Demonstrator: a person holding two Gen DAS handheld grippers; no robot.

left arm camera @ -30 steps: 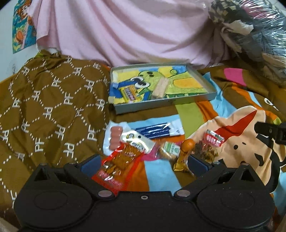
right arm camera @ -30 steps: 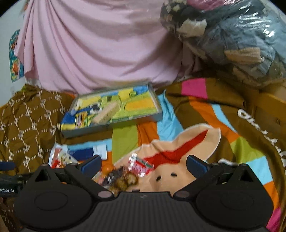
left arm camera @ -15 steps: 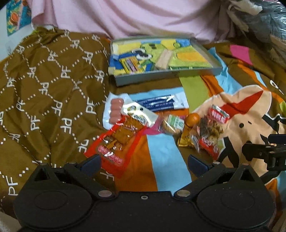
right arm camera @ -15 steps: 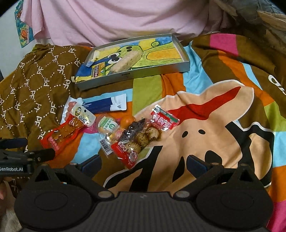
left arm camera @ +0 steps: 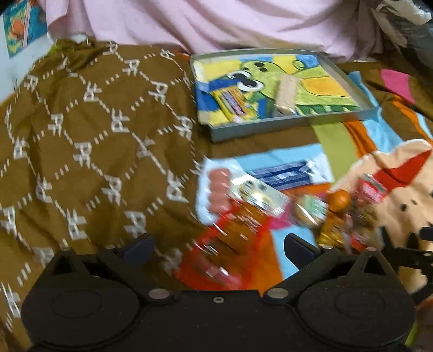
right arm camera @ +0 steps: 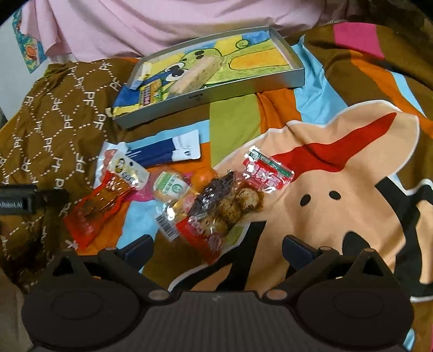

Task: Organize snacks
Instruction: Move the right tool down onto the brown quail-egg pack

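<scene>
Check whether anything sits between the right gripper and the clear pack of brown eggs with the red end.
Nothing visible does. The open right gripper faces the egg pack directly, with only bare blanket between them.

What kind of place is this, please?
Probably a bedroom at home: snack packets lie on a cartoon-print blanket, beside a brown quilted cover, with a pink cloth hanging behind a shallow tray.

In the left wrist view the snack pile (left arm camera: 284,205) just ahead of the jaws is motion-blurred; its labels are unreadable.
</scene>
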